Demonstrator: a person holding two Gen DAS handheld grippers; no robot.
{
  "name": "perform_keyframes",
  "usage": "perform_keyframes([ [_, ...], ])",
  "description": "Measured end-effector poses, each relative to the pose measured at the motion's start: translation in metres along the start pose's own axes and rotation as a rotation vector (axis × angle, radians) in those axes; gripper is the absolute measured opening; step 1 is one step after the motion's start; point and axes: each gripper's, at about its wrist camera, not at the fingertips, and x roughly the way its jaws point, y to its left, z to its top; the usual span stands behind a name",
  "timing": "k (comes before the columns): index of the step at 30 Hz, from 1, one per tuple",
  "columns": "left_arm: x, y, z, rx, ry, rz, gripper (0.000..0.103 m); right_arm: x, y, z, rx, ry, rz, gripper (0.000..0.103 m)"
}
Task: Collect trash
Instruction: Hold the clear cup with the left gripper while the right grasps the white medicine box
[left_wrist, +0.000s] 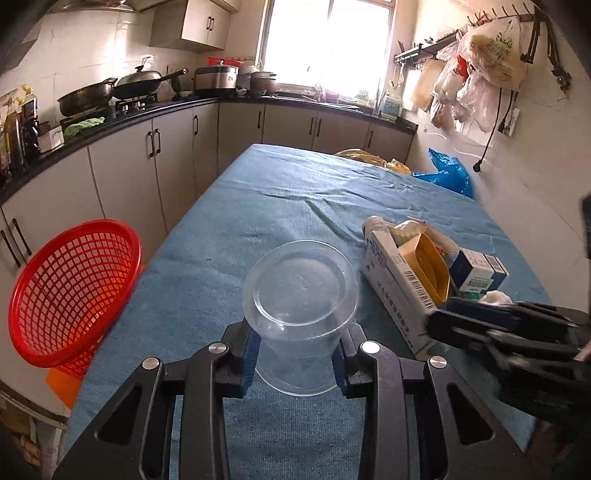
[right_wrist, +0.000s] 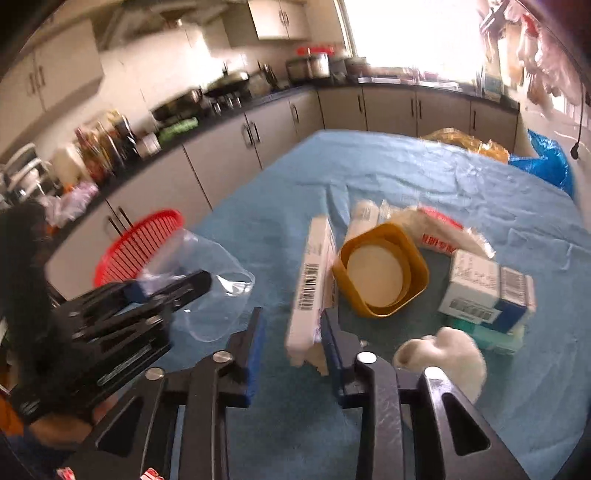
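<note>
Clearly, left gripper (left_wrist: 295, 354) jaws pinch a thin transparent plastic cup (left_wrist: 301, 291).

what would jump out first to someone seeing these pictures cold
Probably the clear plastic cup, tipped on its side and clamped in the left tongs over the blue tablecloth. Next, the bright red basket off the table's left edge. Then the heap of trash on the right: a long white carton between the right tongs, beside a yellow tub.
</note>
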Motion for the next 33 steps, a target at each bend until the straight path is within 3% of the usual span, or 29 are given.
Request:
perform_keyframes([
  [3,-0.001,0.0,-0.001,0.003,-0.001,-0.002,0.032,0.006,-0.008,-0.002,0.032,0.026,-0.026,0.006],
  [7,-0.002,0.001,-0.002,-0.007,-0.004,0.004,0.032,0.0,-0.017,-0.003,0.052,0.014,-0.021,0.006],
  [9,-0.002,0.0,-0.002,-0.008,-0.003,0.001,0.032,-0.006,-0.018,-0.002,0.054,0.004,0.01,0.012],
  [11,-0.005,0.001,-0.001,-0.012,-0.008,0.004,0.032,-0.012,-0.014,0.0,0.057,-0.008,0.041,0.027],
  [13,-0.01,0.002,0.0,-0.017,-0.017,0.007,0.032,-0.017,-0.005,0.001,0.035,-0.023,0.062,0.029],
  [17,-0.021,0.008,-0.001,-0.025,-0.034,0.016,0.032,-0.027,0.009,-0.001,-0.013,-0.057,0.054,0.047],
  [21,-0.024,0.013,-0.004,-0.028,-0.031,0.017,0.033,-0.034,-0.006,-0.01,0.036,-0.077,0.067,0.049],
  [26,-0.021,0.016,-0.008,-0.038,-0.022,0.006,0.033,-0.018,-0.014,-0.021,0.092,-0.027,0.071,0.055],
  [29,-0.022,0.017,-0.009,-0.04,-0.024,0.004,0.033,-0.008,-0.007,-0.017,0.068,-0.011,0.06,0.072],
  [33,-0.021,0.018,-0.009,-0.043,-0.023,0.007,0.033,0.009,0.009,-0.008,0.003,0.022,0.019,0.072],
])
